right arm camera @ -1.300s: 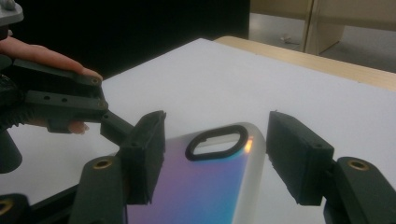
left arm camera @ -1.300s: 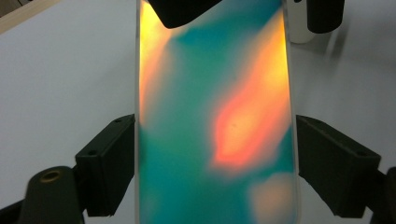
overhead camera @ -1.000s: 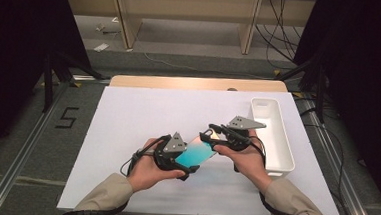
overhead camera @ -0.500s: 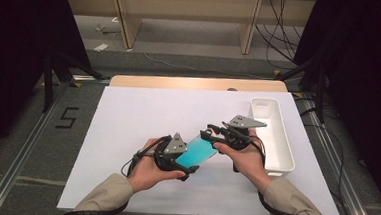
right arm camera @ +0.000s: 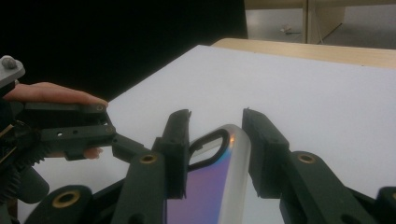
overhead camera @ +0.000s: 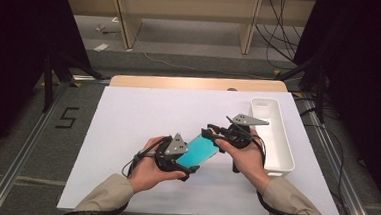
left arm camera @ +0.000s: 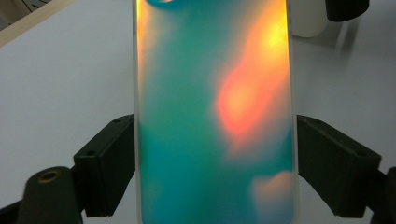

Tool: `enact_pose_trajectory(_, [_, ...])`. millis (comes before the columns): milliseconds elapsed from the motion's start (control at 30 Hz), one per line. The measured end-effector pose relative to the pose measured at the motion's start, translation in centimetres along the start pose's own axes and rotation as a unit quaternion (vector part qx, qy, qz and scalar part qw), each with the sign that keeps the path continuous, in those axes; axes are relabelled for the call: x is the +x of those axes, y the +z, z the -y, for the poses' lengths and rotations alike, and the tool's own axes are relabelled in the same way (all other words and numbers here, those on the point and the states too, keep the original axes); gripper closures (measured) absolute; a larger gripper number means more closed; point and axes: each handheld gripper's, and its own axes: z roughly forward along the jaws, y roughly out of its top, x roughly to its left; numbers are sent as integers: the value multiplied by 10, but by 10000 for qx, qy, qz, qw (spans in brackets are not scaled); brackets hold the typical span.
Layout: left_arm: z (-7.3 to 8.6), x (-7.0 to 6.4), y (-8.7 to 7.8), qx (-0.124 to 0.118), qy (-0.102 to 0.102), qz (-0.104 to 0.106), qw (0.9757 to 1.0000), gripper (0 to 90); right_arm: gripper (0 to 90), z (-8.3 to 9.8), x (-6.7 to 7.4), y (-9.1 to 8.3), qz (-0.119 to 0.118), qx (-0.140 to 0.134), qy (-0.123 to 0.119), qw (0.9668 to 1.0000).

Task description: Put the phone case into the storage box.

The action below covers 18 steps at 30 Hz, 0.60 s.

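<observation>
One digit, "5" (overhead camera: 67, 117), taped on floor left of table (overhead camera: 128, 113).

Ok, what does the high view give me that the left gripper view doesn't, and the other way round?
High view: the person's left hand and right hand, and the right gripper at the far end of the phone case; its jaws have just been closing with that end between them. The white tray sits at the table's right.

Left gripper view: close up, the left gripper has its jaws touching the case's two long edges, and an orange sheen crosses the teal.

Both: the case and the white table.
</observation>
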Motion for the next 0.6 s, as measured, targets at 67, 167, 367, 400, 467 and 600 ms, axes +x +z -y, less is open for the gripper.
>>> enact_pose_trajectory(67, [0, -1, 0, 18, 23, -11, 10000, 167, 654, -1, 1, 0, -4, -17, 55, 10000])
enact_pose_trajectory(167, [1, -2, 2, 22, 82, -69, 9999, 167, 720, -3, 1, -1, -122, -168, 335, 9992])
enact_pose_trajectory(367, [0, -1, 1, -110, 372, -312, 9988, 167, 780, -13, 6, -7, -368, -372, 560, 9971])
enact_pose_trajectory(400, [0, 1, -1, -140, 296, -247, 9992, 201, 802, -15, 7, -8, -464, -417, 549, 9965])
enact_pose_trajectory(467, [1, 4, -1, -206, 189, -222, 9994, 182, 803, -20, 12, -11, -320, -404, 142, 9986])
enact_pose_trajectory(600, [3, 7, -2, -342, 42, -189, 9992, 148, 803, -27, 14, -16, -324, -426, -72, 9985])
